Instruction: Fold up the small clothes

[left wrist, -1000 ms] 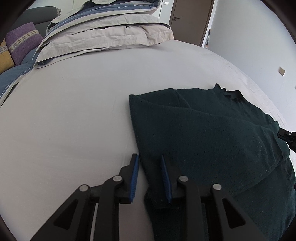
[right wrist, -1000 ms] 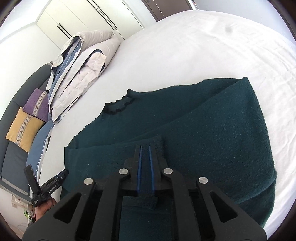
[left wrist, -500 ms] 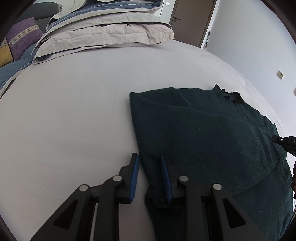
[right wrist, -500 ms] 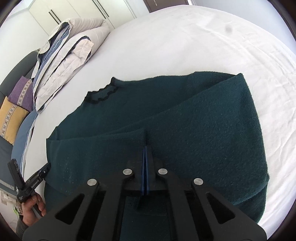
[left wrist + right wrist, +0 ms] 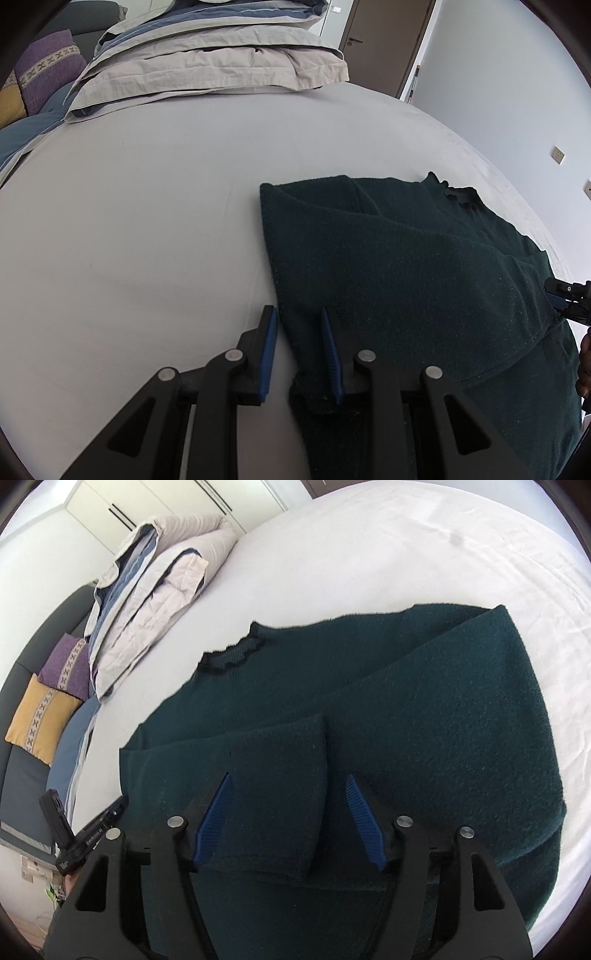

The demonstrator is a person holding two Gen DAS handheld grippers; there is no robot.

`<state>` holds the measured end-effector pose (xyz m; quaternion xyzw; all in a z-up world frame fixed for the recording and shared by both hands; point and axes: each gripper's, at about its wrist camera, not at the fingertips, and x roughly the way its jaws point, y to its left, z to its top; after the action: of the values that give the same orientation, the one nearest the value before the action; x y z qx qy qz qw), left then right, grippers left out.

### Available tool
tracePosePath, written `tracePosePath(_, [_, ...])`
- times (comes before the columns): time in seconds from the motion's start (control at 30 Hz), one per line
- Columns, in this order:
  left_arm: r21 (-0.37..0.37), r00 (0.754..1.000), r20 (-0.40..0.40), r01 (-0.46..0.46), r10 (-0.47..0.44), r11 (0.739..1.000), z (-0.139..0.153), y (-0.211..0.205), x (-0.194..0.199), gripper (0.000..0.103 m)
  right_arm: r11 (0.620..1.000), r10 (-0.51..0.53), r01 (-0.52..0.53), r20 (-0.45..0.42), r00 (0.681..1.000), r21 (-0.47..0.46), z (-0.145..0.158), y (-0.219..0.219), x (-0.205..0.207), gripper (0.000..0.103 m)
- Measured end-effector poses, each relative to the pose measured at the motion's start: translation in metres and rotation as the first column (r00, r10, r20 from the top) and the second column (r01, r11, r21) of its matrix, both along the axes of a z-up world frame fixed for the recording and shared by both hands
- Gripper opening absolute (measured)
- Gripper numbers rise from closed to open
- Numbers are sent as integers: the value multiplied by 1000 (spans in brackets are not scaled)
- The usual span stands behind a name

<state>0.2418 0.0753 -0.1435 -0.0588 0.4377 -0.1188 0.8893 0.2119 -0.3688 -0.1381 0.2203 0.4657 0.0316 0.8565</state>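
A dark green sweater [image 5: 369,716] lies on a white bed [image 5: 147,221], both sleeves folded in across its body. The right gripper [image 5: 290,812] is opening above a sleeve, pads clear. The left gripper [image 5: 300,354] stands partly open astride the sweater's edge, not pinching. Folding the body in half seems left.

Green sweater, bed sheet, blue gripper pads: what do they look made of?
Sweater: looks like a thick wool-type knit, matte and fuzzy, with nap and lint specks; the fibre itself can't be told.
Sheet: smooth woven fabric, likely cotton, matte white with faint creases.
Pads: probably rubber or soft plastic, blue and ribbed, on black, apparently hard plastic fingers.
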Motion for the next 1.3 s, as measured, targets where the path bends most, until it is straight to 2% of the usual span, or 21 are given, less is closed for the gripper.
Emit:
tracePosePath(0.07, [0,1000,0,0,0,1000,0,0,0,29,998,26,-26,-16,1000,-49,-4,9,2,38])
tracePosePath(0.1, [-1,1000,0,0,0,1000,0,0,0,29,996,27,-29,-35,999,-79,-6,12,4,19])
tracePosePath(0.17, [-1,1000,0,0,0,1000,0,0,0,29,997,22,-25,-28,999,-79,-5,12,5,8])
tracePosePath(0.37, [1,1000,4,0,0,1000,0,-1,-1,29,997,-43,42,-4,999,-63,-3,-1,12,5])
tracePosePath(0.5, [3,1000,10,0,0,1000,-1,-2,-1,29,998,-54,54,13,998,-22,-19,-9,9,5])
tracePosePath(0.57, [-4,1000,5,0,0,1000,0,-1,0,29,999,-45,44,37,998,29,-24,-15,7,5])
tracePosePath(0.6, [-22,1000,-3,-2,2,1000,2,1,0,29,998,-40,38,39,998,50,-21,-17,5,9])
tracePosePath(0.67, [-89,999,-33,-21,18,996,7,12,-5,31,998,-58,57,32,998,30,-7,-17,-6,11])
tracePosePath(0.77, [-142,997,-72,-38,28,989,14,22,-31,42,999,-35,36,127,991,-4,33,-13,-38,18])
tracePosePath(0.8, [-162,996,-84,-37,23,986,16,25,-44,44,999,-21,25,173,985,-20,46,-10,-54,30])
tracePosePath(0.83, [-190,995,-95,-34,16,981,17,28,-59,47,999,-10,17,210,978,-33,57,-8,-71,52])
tracePosePath(0.87, [-215,995,-102,-31,9,976,18,31,-74,50,999,-4,13,244,970,-36,66,-6,-88,64])
tracePosePath(0.9, [-230,994,-110,-32,7,973,18,34,-90,54,999,2,9,285,958,-39,75,-6,-108,84])
tracePosePath(0.93, [-242,992,-124,-37,7,970,17,37,-107,58,999,11,5,314,949,-49,81,-5,-127,93])
tracePosePath(1.0, [-265,989,-146,-30,-9,964,14,41,-138,62,998,22,0,338,941,-65,88,-5,-160,94])
tracePosePath(1.1, [-281,984,-175,-21,-30,960,10,44,-181,64,999,10,2,303,953,-39,84,-15,-211,94])
tracePosePath(1.2, [-288,981,-182,9,-64,958,12,41,-215,67,999,-44,45,208,977,2,70,-33,-255,92])
tracePosePath(1.3, [-314,973,-215,13,-85,949,11,40,-237,68,993,-101,94,102,990,73,48,-53,-296,82])
